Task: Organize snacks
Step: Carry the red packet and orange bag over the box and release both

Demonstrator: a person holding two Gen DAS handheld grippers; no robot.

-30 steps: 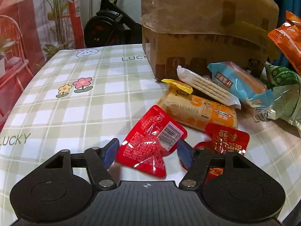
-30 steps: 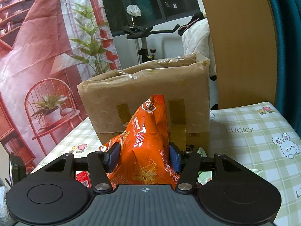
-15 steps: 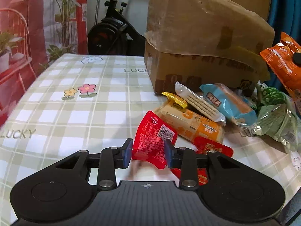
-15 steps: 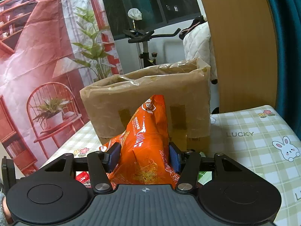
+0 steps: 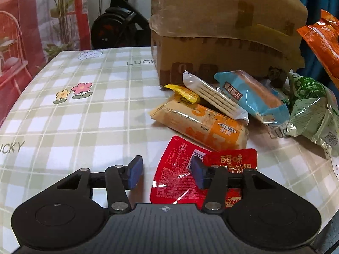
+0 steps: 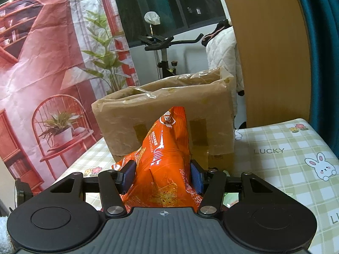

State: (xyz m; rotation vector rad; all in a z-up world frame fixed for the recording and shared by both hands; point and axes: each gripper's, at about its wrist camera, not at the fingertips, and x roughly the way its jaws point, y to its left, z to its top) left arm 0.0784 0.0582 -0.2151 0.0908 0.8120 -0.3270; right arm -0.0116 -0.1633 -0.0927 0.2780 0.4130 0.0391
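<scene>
The left tool [image 5: 166, 174] hangs low over the checked tabletop [image 5: 74, 122], and its jaws have just been opening again; they now stand apart, gripping nothing. A red snack packet [image 5: 173, 175] lies flat on the cloth partly in the gap, its right side hidden behind the right pad [image 5: 198, 175], while the left pad [image 5: 134, 174] is clear of it over bare cloth. Just right of that packet, tucked under the right finger, is a second red packet [image 5: 235, 160] with white lettering. Ahead of the tool lies a loose heap: an orange-and-cream biscuit pack [image 5: 201, 124], a small yellow wrapper [image 5: 183, 95] on its far end, a clear sleeve of crackers [image 5: 214, 99] leaning across it, a blue cake packet [image 5: 252, 97] to the right, and green bags [image 5: 313, 110] further right still. Behind them all stands a cardboard box [image 5: 222, 42] wrapped in brown tape.

The right tool [image 6: 162, 174] is clamped on an orange chip bag [image 6: 167, 158], both blue pads pressing into its sides so that the bag rises upright between them, lifted off the tabletop. The same box [image 6: 165, 116], its top open, stands straight ahead of this tool beyond the bag. In the left wrist view the orange bag [image 5: 324, 42] shows at the far right edge, above the green bags.
</scene>
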